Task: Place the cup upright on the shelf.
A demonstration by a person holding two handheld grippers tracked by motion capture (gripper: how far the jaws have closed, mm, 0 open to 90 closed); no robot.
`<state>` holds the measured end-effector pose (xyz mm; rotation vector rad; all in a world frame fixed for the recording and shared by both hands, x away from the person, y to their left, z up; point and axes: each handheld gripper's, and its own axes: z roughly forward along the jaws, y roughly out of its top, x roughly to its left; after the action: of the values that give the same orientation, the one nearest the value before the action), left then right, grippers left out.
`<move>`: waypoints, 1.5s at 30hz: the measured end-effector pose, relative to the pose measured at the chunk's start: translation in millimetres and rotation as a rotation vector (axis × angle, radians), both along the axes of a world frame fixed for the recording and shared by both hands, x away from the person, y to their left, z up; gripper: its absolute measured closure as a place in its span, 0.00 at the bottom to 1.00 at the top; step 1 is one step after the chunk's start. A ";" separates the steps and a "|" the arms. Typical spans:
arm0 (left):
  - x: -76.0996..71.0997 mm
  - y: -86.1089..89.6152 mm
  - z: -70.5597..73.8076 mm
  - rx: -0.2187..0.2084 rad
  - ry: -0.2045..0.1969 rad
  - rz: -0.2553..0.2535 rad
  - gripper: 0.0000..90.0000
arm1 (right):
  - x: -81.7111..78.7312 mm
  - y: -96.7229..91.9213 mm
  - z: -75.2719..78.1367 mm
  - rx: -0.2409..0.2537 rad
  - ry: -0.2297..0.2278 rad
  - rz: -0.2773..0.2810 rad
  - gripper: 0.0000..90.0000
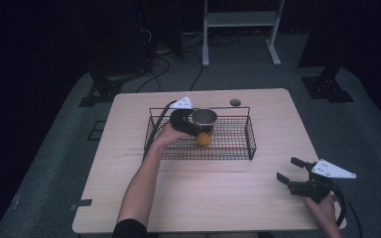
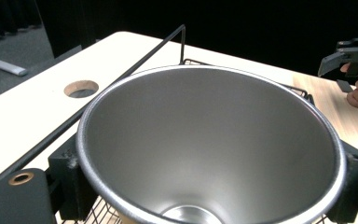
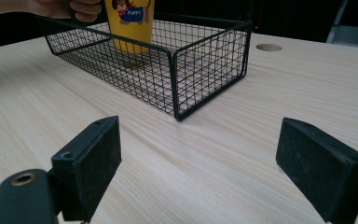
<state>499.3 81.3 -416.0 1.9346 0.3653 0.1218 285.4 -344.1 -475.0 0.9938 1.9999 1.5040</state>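
Cup (image 1: 204, 120): I am gripping it between my left gripper's (image 1: 191, 123) jaws, over the wire basket (image 1: 238, 148);
Right gripper (image 1: 293, 171): I am holding it gaping, well apart

The room is dim; only the table (image 1: 203, 198) is lit, from above, and the floor beyond fades to black. Shadows on the wood are soft and faint. In the left gripper view the far left table edge glares white, and the cup (image 2: 205, 140) carries smooth grey sheen. The near jaws look slightly soft.
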 end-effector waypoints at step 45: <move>3.0 4.6 -6.8 0.150 0.011 -0.001 0.07 | -0.2 0.0 0.0 0.001 -0.001 0.002 0.14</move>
<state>502.3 85.9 -422.8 2.0844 0.3711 0.1417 285.2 -344.2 -475.0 0.9917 2.0004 1.5062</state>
